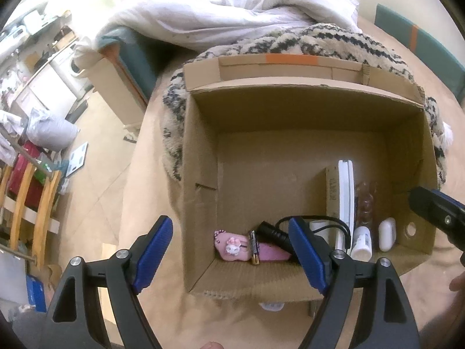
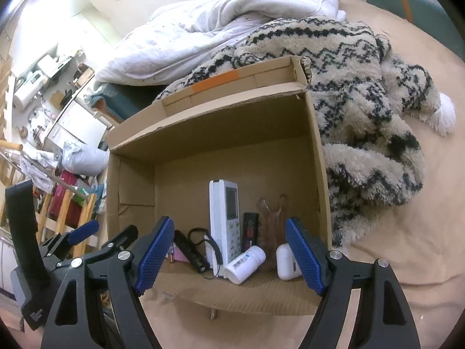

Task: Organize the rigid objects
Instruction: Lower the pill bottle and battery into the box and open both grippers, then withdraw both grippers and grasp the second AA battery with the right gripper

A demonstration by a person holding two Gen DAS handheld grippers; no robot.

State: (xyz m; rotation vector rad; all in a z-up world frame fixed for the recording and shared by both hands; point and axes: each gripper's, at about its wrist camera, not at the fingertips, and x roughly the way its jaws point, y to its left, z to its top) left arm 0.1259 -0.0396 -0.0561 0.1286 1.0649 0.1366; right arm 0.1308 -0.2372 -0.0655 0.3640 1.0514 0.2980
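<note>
Left gripper (image 1: 232, 257) fingers wide over box (image 1: 308, 107) near rim; far half bare.

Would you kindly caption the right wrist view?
Open right gripper above cardboard box holding remote, pill bottle, earbud case.

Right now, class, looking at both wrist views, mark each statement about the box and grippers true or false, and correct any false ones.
1. The left gripper holds the battery. False: its jaws are open and empty.
2. The white bottle lies on its side in the box. True.
3. The remote lies outside the box. False: it is inside it.
4. The right gripper is open. True.
5. The blanket is inside the box. False: it lies beside it.
</note>
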